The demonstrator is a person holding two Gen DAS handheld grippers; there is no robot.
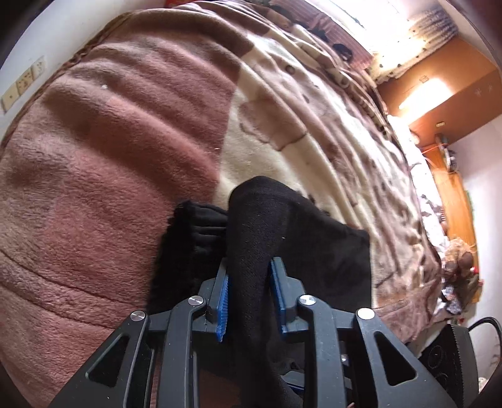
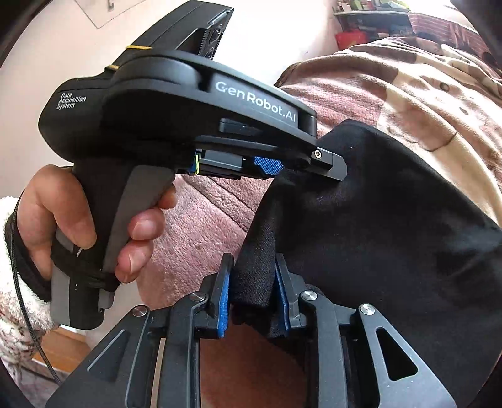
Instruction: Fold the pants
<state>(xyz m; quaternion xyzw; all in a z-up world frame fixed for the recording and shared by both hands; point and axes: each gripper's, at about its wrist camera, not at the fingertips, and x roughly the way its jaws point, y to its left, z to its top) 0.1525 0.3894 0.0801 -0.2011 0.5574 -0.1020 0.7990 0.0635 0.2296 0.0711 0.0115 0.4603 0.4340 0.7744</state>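
Observation:
The black pants lie bunched on a pink and cream blanket on a bed. In the left wrist view my left gripper is shut on a raised fold of the pants between its blue pads. In the right wrist view my right gripper is shut on an edge of the same black pants. The left gripper also shows there, held by a hand, its fingers clamped on the cloth just beyond mine.
The blanket covers the whole bed. A wooden cabinet stands along the bed's far side. A wall with sockets is at the left. A shelf with clutter is at the back.

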